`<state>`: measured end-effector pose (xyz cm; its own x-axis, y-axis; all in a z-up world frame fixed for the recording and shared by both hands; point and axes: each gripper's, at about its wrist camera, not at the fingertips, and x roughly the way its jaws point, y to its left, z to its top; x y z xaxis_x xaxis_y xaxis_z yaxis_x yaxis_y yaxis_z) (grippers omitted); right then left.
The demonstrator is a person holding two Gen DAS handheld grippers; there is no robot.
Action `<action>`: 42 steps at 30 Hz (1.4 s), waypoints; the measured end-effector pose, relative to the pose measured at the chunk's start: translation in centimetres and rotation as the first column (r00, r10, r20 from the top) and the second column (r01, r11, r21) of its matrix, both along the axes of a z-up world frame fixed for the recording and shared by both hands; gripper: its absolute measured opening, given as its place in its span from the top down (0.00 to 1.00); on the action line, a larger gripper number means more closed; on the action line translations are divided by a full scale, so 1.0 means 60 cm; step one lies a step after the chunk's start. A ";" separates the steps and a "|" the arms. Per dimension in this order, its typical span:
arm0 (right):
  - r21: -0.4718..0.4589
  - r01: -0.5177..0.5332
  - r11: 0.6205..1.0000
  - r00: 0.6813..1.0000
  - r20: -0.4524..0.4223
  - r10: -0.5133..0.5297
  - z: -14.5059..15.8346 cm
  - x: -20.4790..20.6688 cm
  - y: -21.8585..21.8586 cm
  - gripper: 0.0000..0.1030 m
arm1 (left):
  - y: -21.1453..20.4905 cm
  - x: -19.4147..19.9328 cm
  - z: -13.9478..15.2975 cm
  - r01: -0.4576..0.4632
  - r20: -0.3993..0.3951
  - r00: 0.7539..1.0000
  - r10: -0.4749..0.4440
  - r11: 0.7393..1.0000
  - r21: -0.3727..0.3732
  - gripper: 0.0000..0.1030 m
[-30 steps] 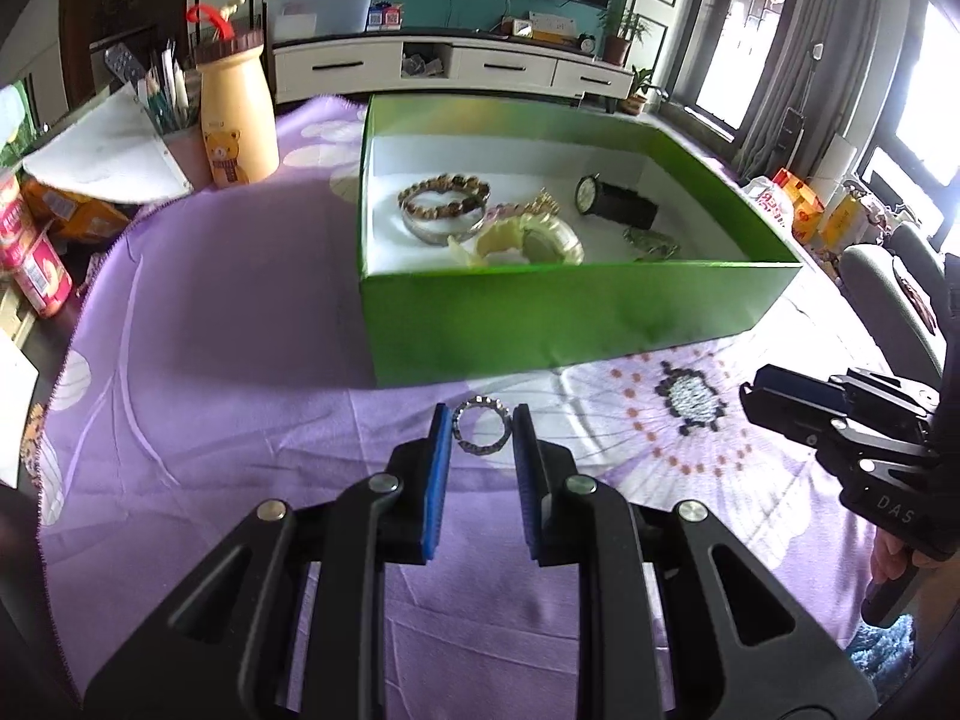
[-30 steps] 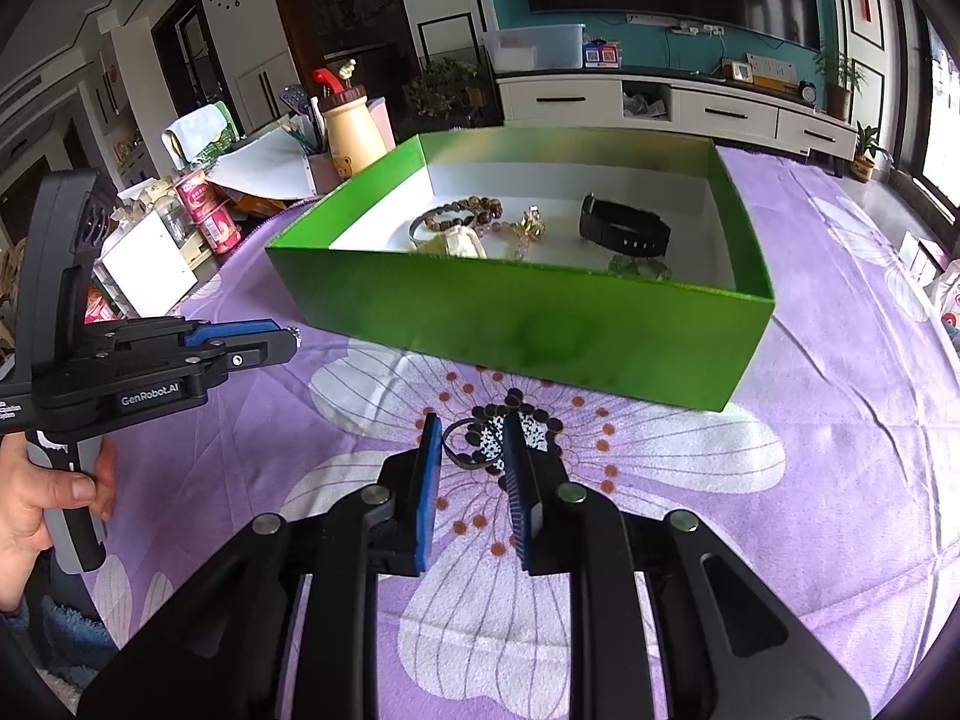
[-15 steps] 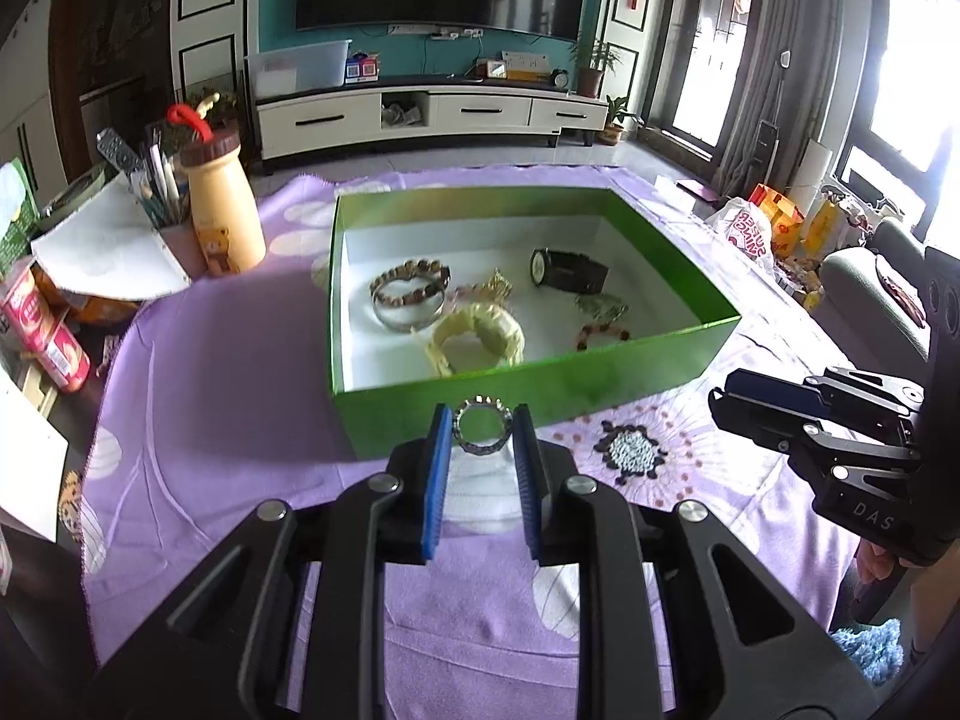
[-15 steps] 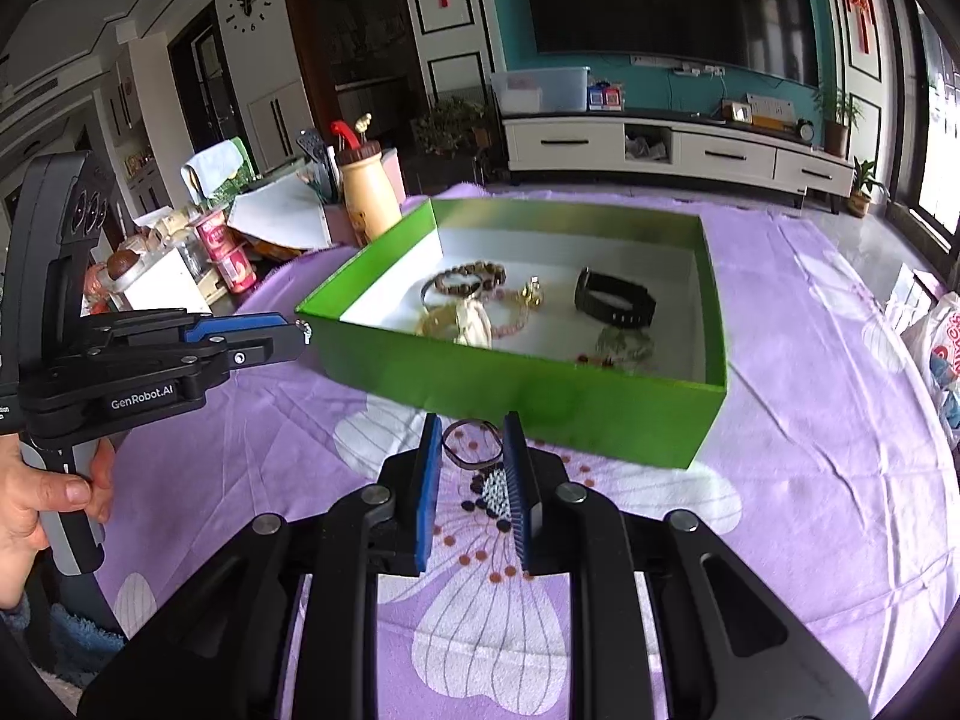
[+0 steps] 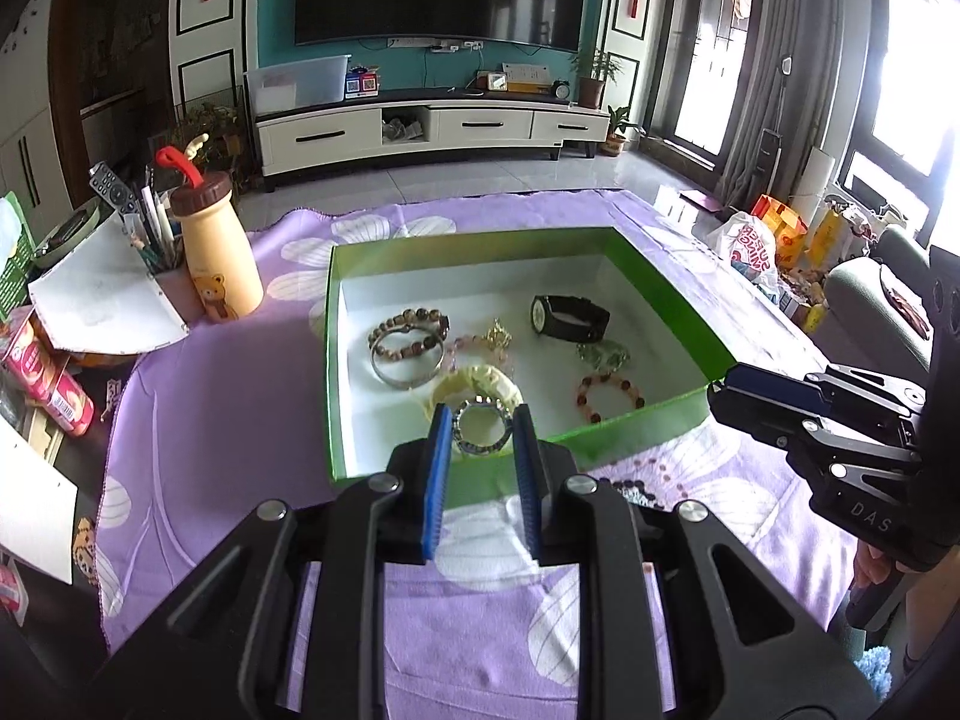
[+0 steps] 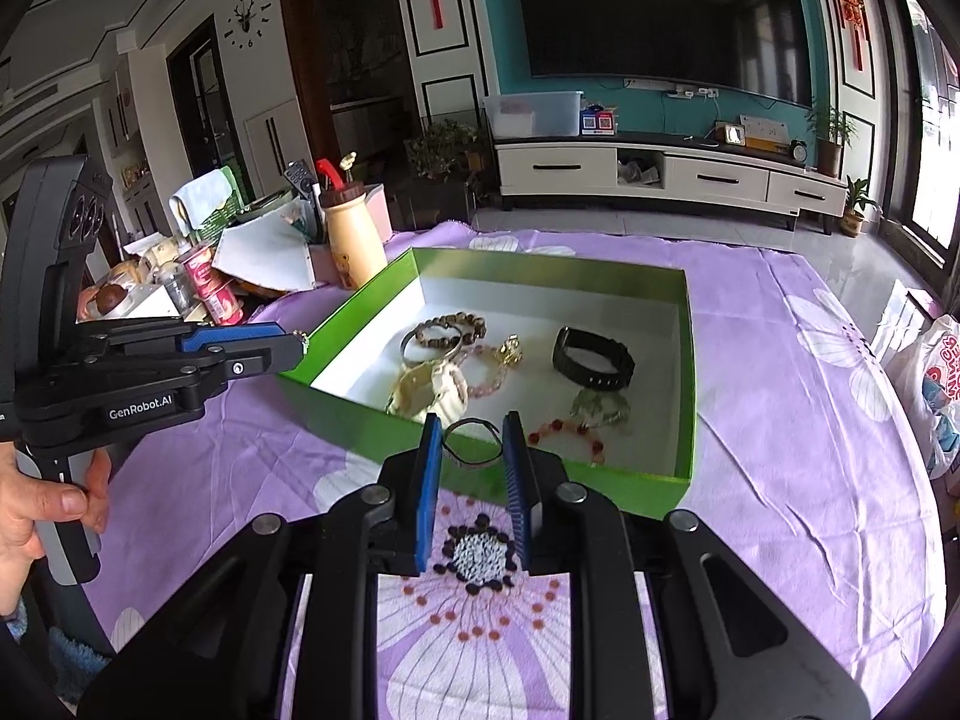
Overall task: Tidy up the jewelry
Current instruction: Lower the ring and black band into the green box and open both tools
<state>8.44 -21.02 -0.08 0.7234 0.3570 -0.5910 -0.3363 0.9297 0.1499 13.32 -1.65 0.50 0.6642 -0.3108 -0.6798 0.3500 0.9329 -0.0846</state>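
Both grippers, left gripper [image 5: 482, 433] and right gripper [image 6: 471, 441], have risen above the green box [image 5: 654, 282], each clamped on one bracelet [image 5: 480, 429]; inside lie perhaps seven pieces.

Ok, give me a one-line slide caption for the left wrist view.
Left gripper holds a beaded metal bracelet above the near wall of the green box of jewelry.

Bright daylight glares from right-hand windows [image 5: 912, 78]; sharp frames, edges fisheye-bent, dark.

Both grippers are black with silver screws. The left gripper [image 5: 482, 441] and right gripper [image 6: 471, 450] have blue pads [image 5: 437, 480].
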 end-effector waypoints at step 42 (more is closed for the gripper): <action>0.061 0.063 0.996 0.992 -0.113 -0.056 -0.033 0.179 -0.018 0.80 | -0.070 0.178 -0.049 0.010 -0.058 0.998 -0.007 0.999 0.049 0.80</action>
